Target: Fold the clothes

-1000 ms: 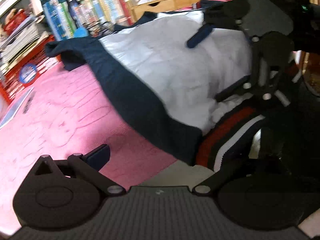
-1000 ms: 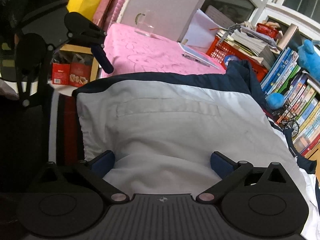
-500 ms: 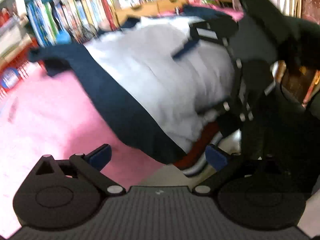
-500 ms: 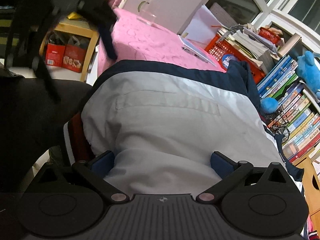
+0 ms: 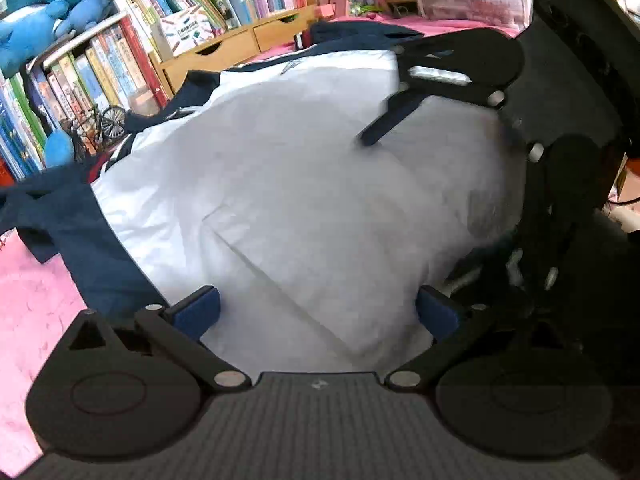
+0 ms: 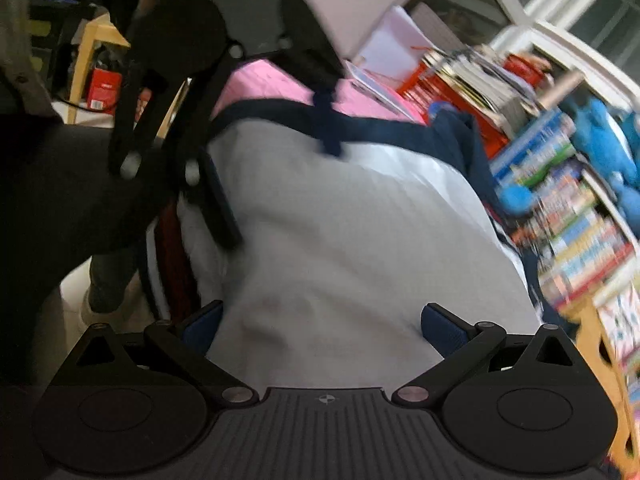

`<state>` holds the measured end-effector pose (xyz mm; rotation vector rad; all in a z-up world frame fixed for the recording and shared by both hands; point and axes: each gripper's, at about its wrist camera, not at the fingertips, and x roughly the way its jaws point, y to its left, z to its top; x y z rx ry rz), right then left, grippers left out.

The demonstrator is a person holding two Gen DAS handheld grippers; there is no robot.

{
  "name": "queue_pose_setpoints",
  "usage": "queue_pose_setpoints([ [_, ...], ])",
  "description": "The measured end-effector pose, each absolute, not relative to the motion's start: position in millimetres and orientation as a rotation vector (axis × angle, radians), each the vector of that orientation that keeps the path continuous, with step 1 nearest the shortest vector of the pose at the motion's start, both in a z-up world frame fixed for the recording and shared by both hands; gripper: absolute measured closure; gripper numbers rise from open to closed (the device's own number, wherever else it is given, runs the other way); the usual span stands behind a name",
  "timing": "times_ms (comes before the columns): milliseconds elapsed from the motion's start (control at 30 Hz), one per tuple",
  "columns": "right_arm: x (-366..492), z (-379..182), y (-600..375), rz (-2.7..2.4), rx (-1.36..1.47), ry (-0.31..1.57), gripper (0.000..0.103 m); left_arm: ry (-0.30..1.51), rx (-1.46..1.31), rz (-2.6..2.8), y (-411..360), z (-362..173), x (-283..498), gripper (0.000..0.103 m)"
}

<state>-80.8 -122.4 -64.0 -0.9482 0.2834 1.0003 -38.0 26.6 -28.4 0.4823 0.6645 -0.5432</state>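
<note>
A white jacket with navy trim lies spread on the pink-covered table. Its red, white and navy striped hem hangs at the table's near edge. My left gripper is open, its blue pads either side of the white cloth near a slanted pocket seam. My right gripper is open over the white cloth too. Each gripper shows in the other's view: the right one at the upper right, the left one at the upper left. Both views are partly blurred.
Bookshelves with colourful books and blue plush toys stand behind the table. Wooden drawers sit at the back. A red basket of papers and a tablet lie on the far side. A wooden chair stands beside the table.
My left gripper has swung from the table's edge over onto the white cloth. My right gripper has shifted forward slightly. Both stay open.
</note>
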Motion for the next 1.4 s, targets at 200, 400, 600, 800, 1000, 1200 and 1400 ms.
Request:
queue_pose_setpoints([
  [200,-75.5,-69.3,-193.5,0.867,-1.025,0.358,0.000,0.676,0.580,-0.496,25.6,-35.8,-41.6,0.000],
  [400,-75.0,-66.9,-248.0,0.733,-1.082,0.441,0.000,0.700,0.633,-0.452,32.3,-38.6,-47.8,0.000],
  [600,-76.2,-24.7,-273.1,0.730,-0.997,0.545,0.001,0.710,0.624,-0.386,55.2,-8.8,-67.3,0.000],
  [800,-55.2,40.6,-269.5,0.733,-0.718,0.349,0.000,0.548,0.510,-0.325,64.6,46.7,-65.8,0.000],
  [1000,-3.4,22.7,-186.5,0.666,-0.584,0.294,0.000,0.520,0.230,-0.277,35.4,53.4,1.7,0.000],
  [1200,20.3,-2.5,-165.0,0.639,-0.484,0.420,0.000,0.620,0.171,-0.188,17.8,20.9,48.2,0.000],
  [1400,20.4,-17.2,-201.9,0.565,-0.412,0.516,0.000,0.697,0.183,-0.150,27.0,-13.5,46.8,0.000],
])
